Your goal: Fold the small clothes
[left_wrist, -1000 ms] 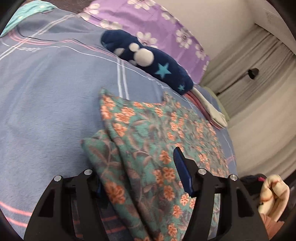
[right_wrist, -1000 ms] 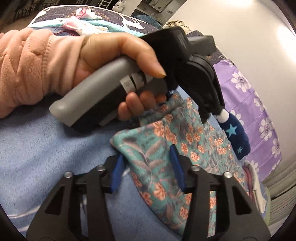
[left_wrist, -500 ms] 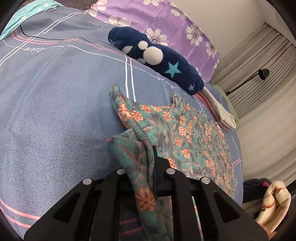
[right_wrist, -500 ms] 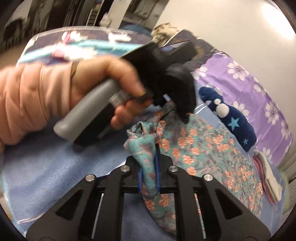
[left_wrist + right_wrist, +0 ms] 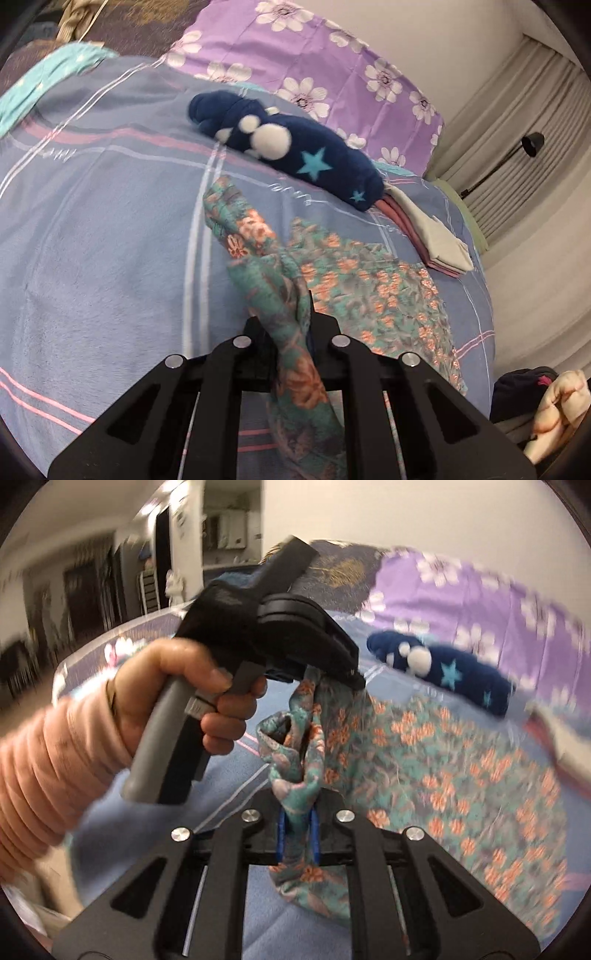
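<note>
A small teal garment with orange flowers [image 5: 373, 291] lies on the blue bedspread [image 5: 103, 236]. My left gripper [image 5: 291, 325] is shut on one bunched edge of it and lifts that edge off the bed. My right gripper [image 5: 297, 823] is shut on another bunched edge of the same garment [image 5: 424, 760], close by. In the right wrist view the left gripper [image 5: 332, 675], held by a hand in a pink sleeve, pinches the cloth just above and ahead of my right fingers. The rest of the garment trails flat to the right.
A navy plush garment with stars [image 5: 295, 151] lies beyond the floral one. Folded white and pink clothes [image 5: 428, 236] are stacked at the right. A purple flowered pillow [image 5: 317, 70] is at the back. Curtains [image 5: 517, 155] hang to the right.
Both grippers went from open around the garment's edge to shut on it. They have since lifted the bunched edge up and moved it forward over the garment.
</note>
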A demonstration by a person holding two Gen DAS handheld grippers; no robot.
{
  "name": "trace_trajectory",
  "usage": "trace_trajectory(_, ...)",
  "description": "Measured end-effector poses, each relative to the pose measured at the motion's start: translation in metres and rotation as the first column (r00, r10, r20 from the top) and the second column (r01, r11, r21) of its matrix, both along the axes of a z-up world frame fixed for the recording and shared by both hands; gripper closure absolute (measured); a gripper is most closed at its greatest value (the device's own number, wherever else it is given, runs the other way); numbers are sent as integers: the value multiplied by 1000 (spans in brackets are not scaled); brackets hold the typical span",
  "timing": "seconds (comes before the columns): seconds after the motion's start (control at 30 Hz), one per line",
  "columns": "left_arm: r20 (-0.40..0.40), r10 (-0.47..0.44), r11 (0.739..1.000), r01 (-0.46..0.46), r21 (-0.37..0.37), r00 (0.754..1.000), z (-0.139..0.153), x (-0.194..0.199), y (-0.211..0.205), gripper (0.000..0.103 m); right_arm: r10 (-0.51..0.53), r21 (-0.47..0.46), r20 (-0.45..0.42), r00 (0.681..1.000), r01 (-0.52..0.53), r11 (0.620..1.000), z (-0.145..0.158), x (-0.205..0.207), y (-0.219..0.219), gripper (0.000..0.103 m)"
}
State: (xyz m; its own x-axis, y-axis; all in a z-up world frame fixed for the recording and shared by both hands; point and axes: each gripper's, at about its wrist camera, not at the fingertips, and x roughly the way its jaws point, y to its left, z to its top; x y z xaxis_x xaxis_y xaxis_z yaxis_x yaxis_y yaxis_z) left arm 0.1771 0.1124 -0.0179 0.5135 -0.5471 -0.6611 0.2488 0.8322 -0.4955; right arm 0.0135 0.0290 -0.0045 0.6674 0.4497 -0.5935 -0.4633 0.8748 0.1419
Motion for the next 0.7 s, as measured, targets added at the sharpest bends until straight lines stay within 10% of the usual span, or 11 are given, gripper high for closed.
trace_trajectory(0.3, 33, -58, 991, 53, 123, 998, 29, 0, -80, 92, -91, 277, -135, 987, 126, 953, -8, 6, -97, 94)
trace_trajectory(0.7, 9, -130, 968, 125, 215, 991, 31, 1, -171, 92, -188, 379, -163, 969, 237, 895, -19, -10, -183, 94)
